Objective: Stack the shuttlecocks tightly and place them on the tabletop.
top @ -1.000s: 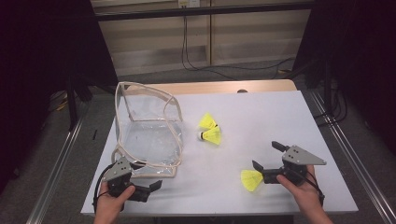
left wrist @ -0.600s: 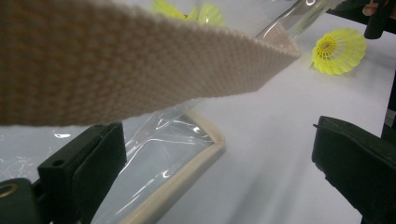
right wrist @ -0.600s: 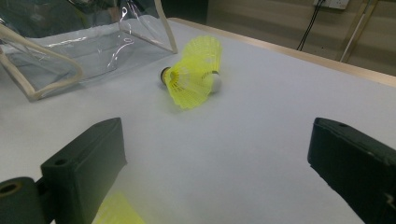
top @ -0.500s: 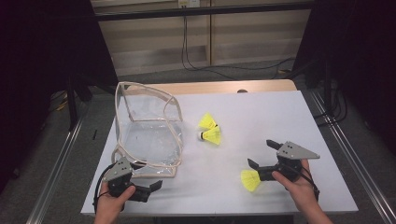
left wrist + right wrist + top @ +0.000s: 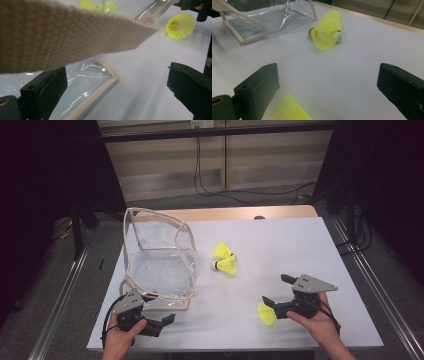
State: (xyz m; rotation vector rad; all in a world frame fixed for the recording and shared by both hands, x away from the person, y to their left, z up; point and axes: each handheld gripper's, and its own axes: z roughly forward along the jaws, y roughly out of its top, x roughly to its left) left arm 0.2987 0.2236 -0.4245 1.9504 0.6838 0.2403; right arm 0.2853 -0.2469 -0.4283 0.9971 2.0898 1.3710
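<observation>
A clear plastic bag with beige trim stands open at the table's left. Two yellow shuttlecocks lie together mid-table, the pair of shuttlecocks also showing ahead in the right gripper view. A third shuttlecock lies at the front right, its skirt low beside the left jaw of my right gripper. That right gripper is open and holds nothing. My left gripper is open by the bag's front corner. The bag's beige strap hangs close over my left gripper.
The white table top has a wooden strip along its far edge. Metal rails run along both sides of the table. Cables hang behind it. The bag's trimmed base edge lies between the left jaws.
My right gripper has shifted a little left and nearer, closing in on the third shuttlecock. The left gripper, the bag and the shuttlecocks have stayed put.
</observation>
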